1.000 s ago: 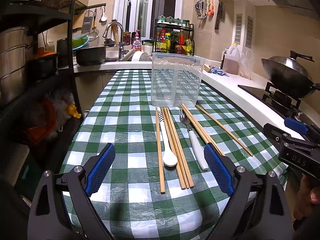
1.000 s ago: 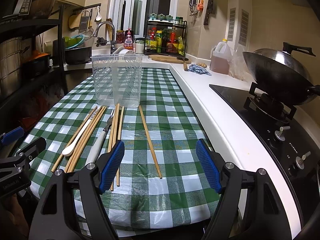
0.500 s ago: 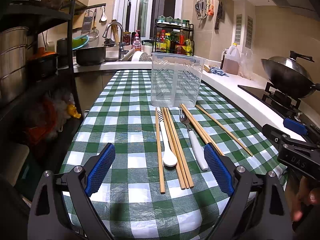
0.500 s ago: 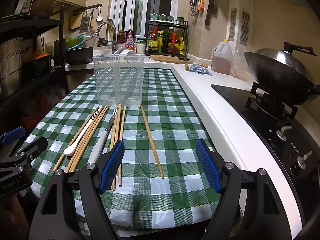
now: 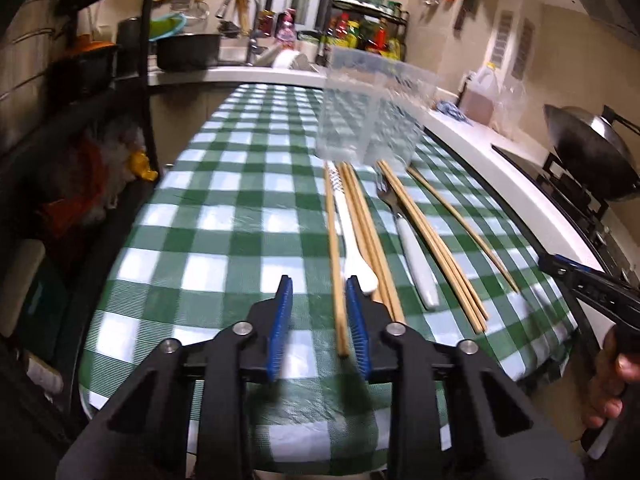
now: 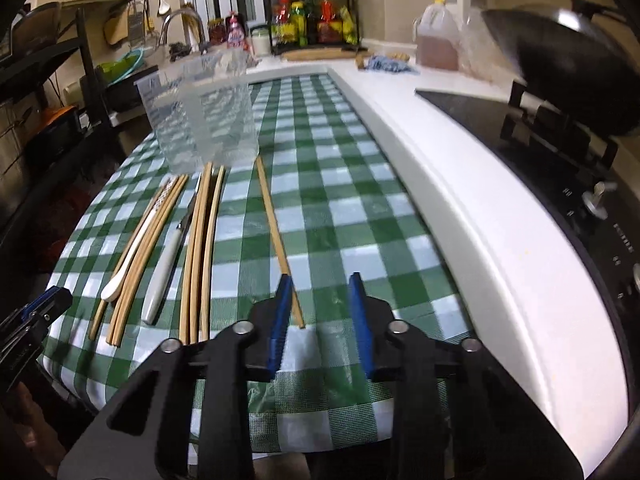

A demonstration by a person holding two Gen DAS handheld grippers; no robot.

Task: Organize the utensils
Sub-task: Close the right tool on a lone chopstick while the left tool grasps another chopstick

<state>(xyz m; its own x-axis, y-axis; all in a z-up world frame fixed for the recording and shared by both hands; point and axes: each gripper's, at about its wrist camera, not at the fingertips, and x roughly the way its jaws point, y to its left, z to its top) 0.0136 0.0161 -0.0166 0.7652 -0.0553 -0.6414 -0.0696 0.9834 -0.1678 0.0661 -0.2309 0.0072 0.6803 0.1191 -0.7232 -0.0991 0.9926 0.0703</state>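
On the table (image 5: 224,240), a chopstick (image 5: 334,264) is framed by each gripper's closing jaws, left (image 5: 320,300) and right (image 6: 322,300), ungripped.

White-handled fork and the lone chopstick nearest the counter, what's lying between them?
Three chopsticks lie between the fork and the lone chopstick; the right wrist view shows it.

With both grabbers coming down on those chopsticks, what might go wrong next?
The left gripper, jaws closing, has the leftmost chopstick beside its right pad, so it may roll away. The right gripper, also closing, sits with the lone chopstick at its left pad and may miss it.
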